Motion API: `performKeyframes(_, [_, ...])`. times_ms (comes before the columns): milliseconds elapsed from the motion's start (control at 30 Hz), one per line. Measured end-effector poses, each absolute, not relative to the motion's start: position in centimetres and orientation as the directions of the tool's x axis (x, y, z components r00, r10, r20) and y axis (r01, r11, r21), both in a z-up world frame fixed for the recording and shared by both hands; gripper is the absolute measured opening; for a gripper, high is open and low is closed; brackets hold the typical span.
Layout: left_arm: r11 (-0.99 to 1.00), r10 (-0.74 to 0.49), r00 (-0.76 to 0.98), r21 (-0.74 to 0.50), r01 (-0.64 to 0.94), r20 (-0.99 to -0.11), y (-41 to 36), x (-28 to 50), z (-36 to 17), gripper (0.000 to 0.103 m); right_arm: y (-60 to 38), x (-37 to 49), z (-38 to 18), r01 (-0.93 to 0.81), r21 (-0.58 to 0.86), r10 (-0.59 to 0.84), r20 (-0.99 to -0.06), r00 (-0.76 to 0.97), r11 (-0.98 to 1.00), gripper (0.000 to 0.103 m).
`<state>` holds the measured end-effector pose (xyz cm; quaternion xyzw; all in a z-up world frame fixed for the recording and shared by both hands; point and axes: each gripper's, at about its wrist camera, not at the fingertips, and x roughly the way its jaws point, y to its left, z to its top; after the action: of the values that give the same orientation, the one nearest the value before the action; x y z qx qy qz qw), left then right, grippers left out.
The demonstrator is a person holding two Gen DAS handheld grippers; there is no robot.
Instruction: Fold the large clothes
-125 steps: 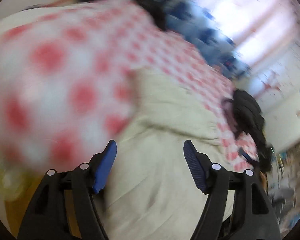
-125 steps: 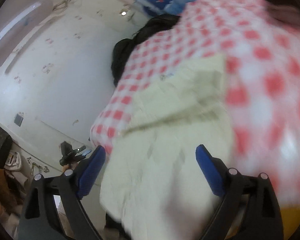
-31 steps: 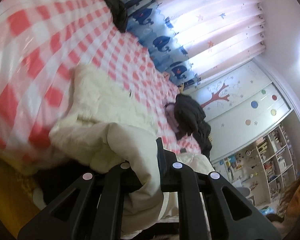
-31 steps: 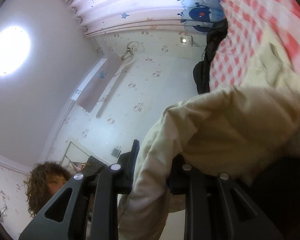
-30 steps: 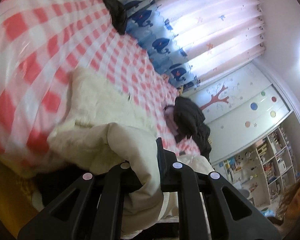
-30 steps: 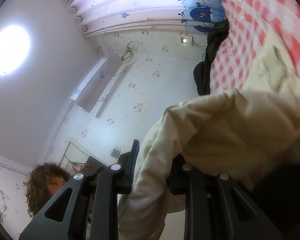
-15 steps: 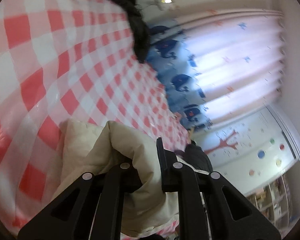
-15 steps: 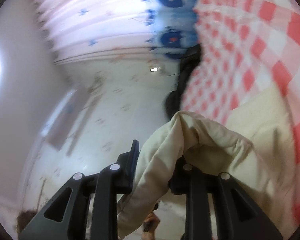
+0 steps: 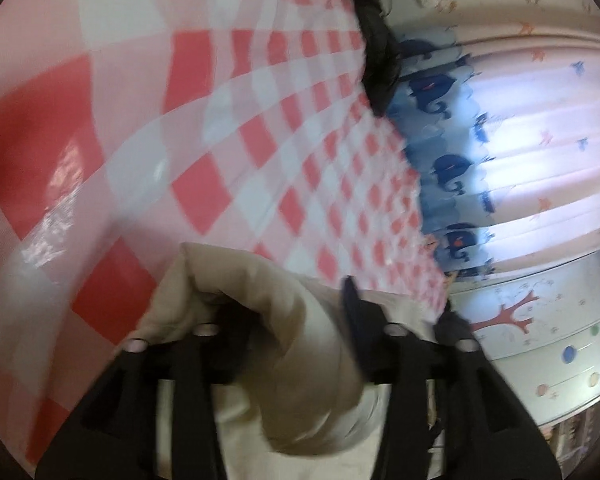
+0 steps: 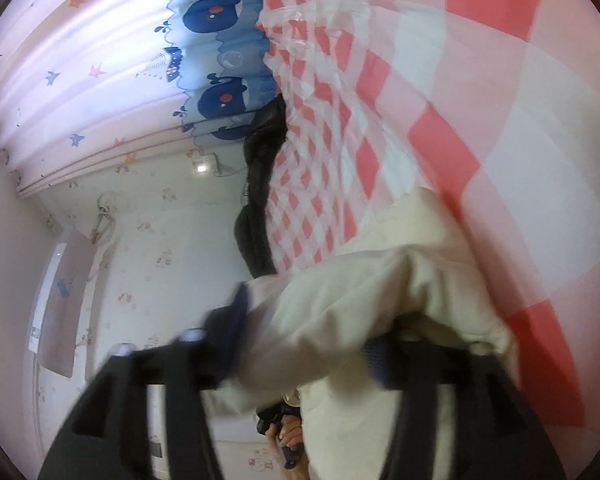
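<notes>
A cream garment [image 9: 268, 320] lies on the red and white checked cloth [image 9: 260, 128]. In the left wrist view my left gripper [image 9: 288, 320] has its jaws spread wide, and a bunched fold of the garment still sits between them. In the right wrist view my right gripper [image 10: 312, 332] also has its jaws apart, with a cream fold [image 10: 364, 300] draped loosely over and between them. Both grippers are low, close to the checked cloth [image 10: 480, 128].
A black garment [image 9: 374, 32] lies at the far edge of the checked cloth, also in the right wrist view [image 10: 260, 200]. Whale-print curtains [image 9: 500, 152] hang behind. A white cabinet [image 9: 548, 340] stands at the right. A hand with another gripper [image 10: 286, 436] shows below.
Both grippers carried the garment's edge forward and down onto the checked cloth. Their jaws were shut on the fabric half a second ago and have now spread open.
</notes>
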<state>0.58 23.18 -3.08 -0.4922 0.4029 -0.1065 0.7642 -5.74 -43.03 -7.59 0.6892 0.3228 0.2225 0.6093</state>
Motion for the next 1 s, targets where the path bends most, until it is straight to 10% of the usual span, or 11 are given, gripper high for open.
performKeyframes(233, [0.617,-0.484,0.76,-0.785,-0.054,-0.433,20.1,-1.7,4.1,0.08,-42.1,-5.4,-3.6,0.139,0.99,0.709,-0.12,0.695,0.031,0.096])
performKeyframes(500, [0.816,-0.578,0.529,-0.45,0.363,-0.622,1.7,-2.1,3.8,0.081,-30.8,-3.7,5.7,-0.128,0.493,0.472,-0.679,0.563,0.861,0.096])
performKeyframes(633, [0.889,-0.458,0.485,-0.387,0.246,-0.745,-1.6,2.8,-0.6,0.081,-27.1,0.2,2.2,-0.133,0.27,0.301,-0.833,0.465,0.953,0.096])
performKeyframes(1000, [0.937,-0.327,0.566,-0.339,0.089,-0.757,2.2,4.2,-0.5,0.079,-29.3,2.5,0.9,-0.02,0.314,0.28,-0.816,0.506,0.949,0.096])
